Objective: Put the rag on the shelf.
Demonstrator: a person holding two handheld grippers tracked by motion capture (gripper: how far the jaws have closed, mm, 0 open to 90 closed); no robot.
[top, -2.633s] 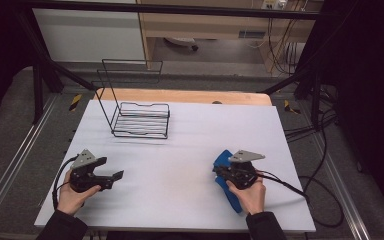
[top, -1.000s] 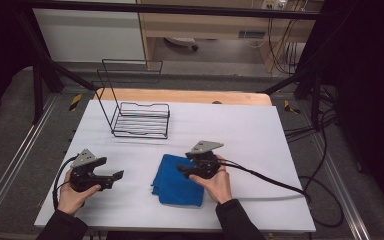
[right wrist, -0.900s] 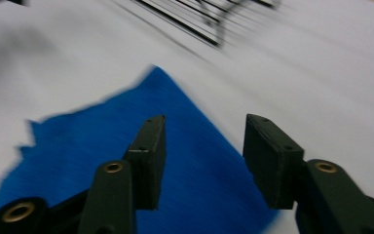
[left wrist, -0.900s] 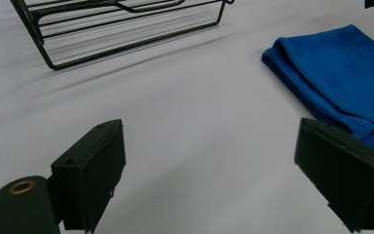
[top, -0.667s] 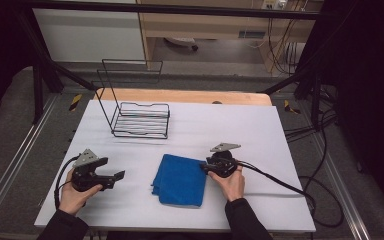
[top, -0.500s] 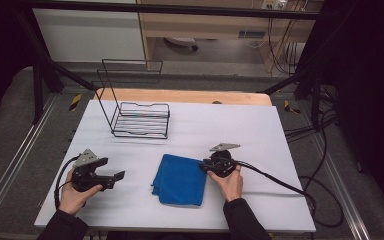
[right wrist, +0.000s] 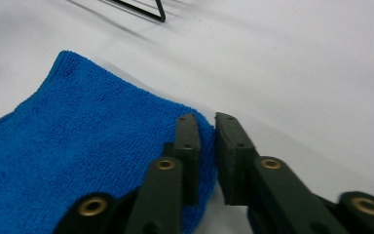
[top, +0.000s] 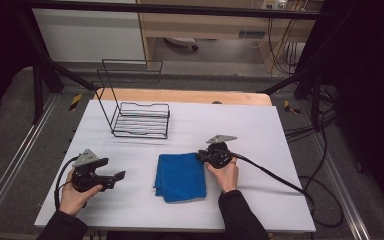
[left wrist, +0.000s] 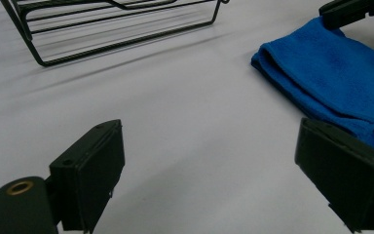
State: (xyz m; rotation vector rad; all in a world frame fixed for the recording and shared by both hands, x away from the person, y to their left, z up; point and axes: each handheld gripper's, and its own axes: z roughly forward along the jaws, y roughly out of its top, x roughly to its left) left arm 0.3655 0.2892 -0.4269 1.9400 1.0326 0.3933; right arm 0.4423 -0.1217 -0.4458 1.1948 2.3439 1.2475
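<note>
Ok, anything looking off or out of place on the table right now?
Nothing stands out. The folded blue terry cloth lies flat on the white table, slightly askew to its edges. The black wire rack stands upright and apart. The right gripper is nearly closed at the cloth's corner.

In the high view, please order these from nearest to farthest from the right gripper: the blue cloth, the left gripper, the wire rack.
1. blue cloth: at the right gripper jaws, its corner.
2. wire rack: far left, back of table.
3. left gripper: near left, beyond the cloth.
</note>
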